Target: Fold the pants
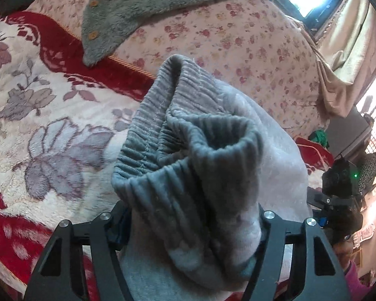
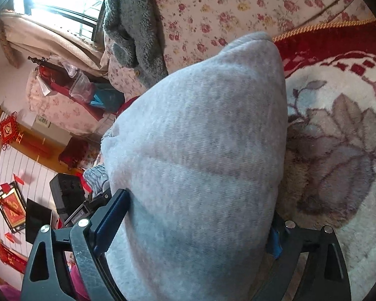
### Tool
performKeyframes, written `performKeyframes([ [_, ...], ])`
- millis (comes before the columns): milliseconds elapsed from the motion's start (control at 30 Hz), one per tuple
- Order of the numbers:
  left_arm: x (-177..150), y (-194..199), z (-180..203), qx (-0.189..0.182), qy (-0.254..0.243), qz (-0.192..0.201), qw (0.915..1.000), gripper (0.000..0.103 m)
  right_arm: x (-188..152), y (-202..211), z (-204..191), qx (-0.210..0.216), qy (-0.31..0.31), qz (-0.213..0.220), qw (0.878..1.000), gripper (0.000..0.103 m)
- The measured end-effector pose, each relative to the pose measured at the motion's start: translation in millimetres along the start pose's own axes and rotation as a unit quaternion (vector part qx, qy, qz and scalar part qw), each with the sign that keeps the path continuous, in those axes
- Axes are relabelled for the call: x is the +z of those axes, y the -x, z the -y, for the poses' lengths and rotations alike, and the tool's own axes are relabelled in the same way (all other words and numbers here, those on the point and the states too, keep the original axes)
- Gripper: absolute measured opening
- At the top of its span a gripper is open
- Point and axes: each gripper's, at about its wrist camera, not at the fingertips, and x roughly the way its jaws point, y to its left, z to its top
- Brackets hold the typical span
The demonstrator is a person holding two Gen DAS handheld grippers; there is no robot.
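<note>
Left gripper (image 1: 188,235) is clamped on the light grey fleece pants (image 1: 178,165), ribbed waistband bunched between its jaws. Right gripper (image 2: 188,235) pinches the same pants (image 2: 200,138).

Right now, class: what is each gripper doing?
Left gripper: shut on the pants' waistband.
Right gripper: shut on the pants.
</note>
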Motion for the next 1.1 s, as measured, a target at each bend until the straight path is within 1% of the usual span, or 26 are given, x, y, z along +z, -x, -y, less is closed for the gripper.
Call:
performKeyframes([
  [133, 4.8, 1.4, 30.8, -0.019, -0.009, 0.013, 0.9997, 0.069, 3.8, 31.9, -3.3, -0.003, 0.005, 0.022, 1.0, 0.096],
  [300, 4.4, -12.5, 75.8, -0.045, -0.023, 0.011, 0.9986, 0.069, 7.1, 81.7, -0.1, -0.033, 0.008, 0.049, 0.998, 0.096],
  [367, -0.5, -22.9, 95.7, -0.054, -0.028, 0.007, 0.9981, 0.069, 7.4, 102.1, 6.8, -0.046, 0.005, 0.06, 0.997, 0.096],
  [400, -2.8, -27.9, 103.9, -0.054, -0.036, 0.009, 0.9978, 0.069, 6.9, 111.4, 10.9, -0.052, 0.004, 0.063, 0.997, 0.096],
  [567, -22.2, -57.9, 142.3, -0.059, -0.042, -0.004, 0.9974, 0.069, 2.5, 150.0, 41.6, -0.085, -0.008, 0.075, 0.994, 0.096],
  [700, -40.8, -77.8, 165.8, -0.05, -0.052, -0.012, 0.9973, 0.069, 2.9, 167.1, 67.1, -0.102, -0.016, 0.079, 0.991, 0.097],
  [833, -63.5, -99.9, 170.7, -0.029, -0.051, -0.042, 0.9974, 0.069, -0.9, 170.6, 99.1, -0.124, -0.033, 0.07, 0.989, 0.097],
  [900, -70.3, -98.0, 171.9, -0.023, -0.072, -0.029, 0.9967, 0.069, -7.2, 166.8, 114.3, -0.127, -0.05, 0.063, 0.989, 0.097],
  [967, -72.3, -93.4, 174.7, -0.018, -0.09, -0.024, 0.9955, 0.073, -12.3, 170.8, 117.8, -0.123, -0.054, 0.074, 0.988, 0.099],
  [1033, -72.7, -88.0, 174.2, -0.011, -0.104, -0.022, 0.9943, 0.078, -13.2, 173.8, 114.7, -0.138, -0.056, 0.08, 0.986, 0.101],
  [1100, -73.9, -80.0, 173.3, 0.003, -0.122, -0.008, 0.9925, 0.083, -12.9, 176.2, 109.6, -0.153, -0.055, 0.08, 0.983, 0.101],
])
